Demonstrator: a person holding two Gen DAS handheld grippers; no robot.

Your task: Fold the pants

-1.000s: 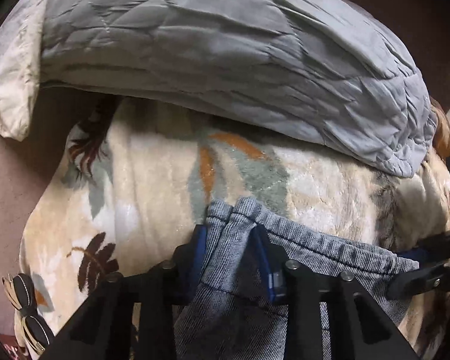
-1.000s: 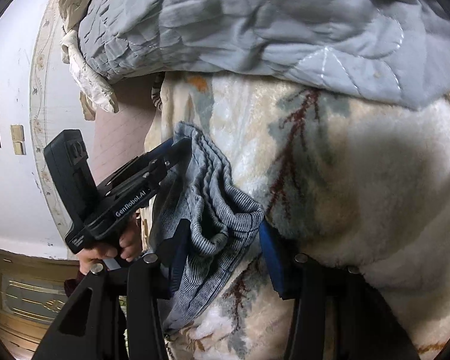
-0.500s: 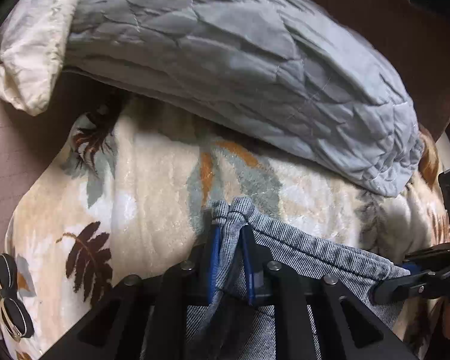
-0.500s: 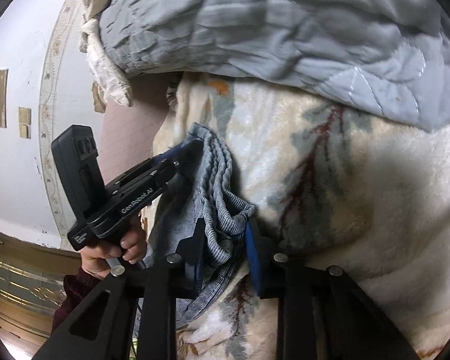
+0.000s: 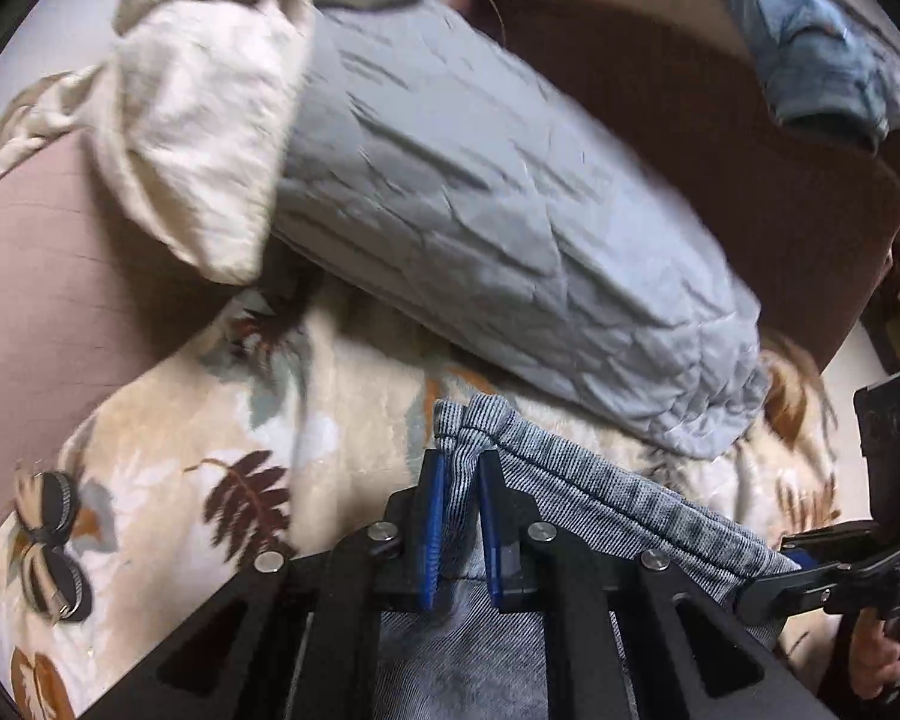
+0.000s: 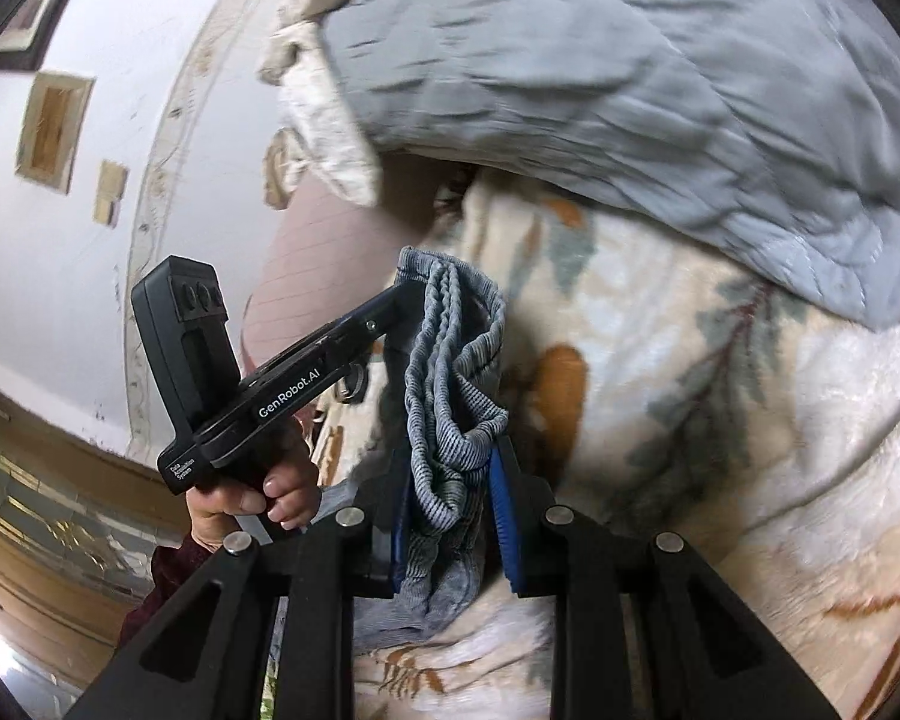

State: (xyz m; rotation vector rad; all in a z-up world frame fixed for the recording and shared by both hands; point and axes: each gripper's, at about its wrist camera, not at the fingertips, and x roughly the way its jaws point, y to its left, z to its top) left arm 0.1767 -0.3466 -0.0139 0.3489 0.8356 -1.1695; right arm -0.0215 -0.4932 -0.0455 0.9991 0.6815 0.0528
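Gripping the pants [image 5: 600, 504] by the bunched waistband, left gripper [image 5: 461, 516] and right gripper [image 6: 450, 498] both clenched on it, I hold them at six o'clock over the leaf-print blanket [image 5: 168, 462] — no fold laid yet, all remains.

pants [image 5: 600, 504] | blue-grey denim, ribbed elastic waistband | waistband bunched and doubled over, stretched as a band between two pinched ends | raised above a cream leaf-print blanket, rest of the fabric hanging down below the band | right view: waistband [image 6: 450, 390] hangs in loose rippled loops
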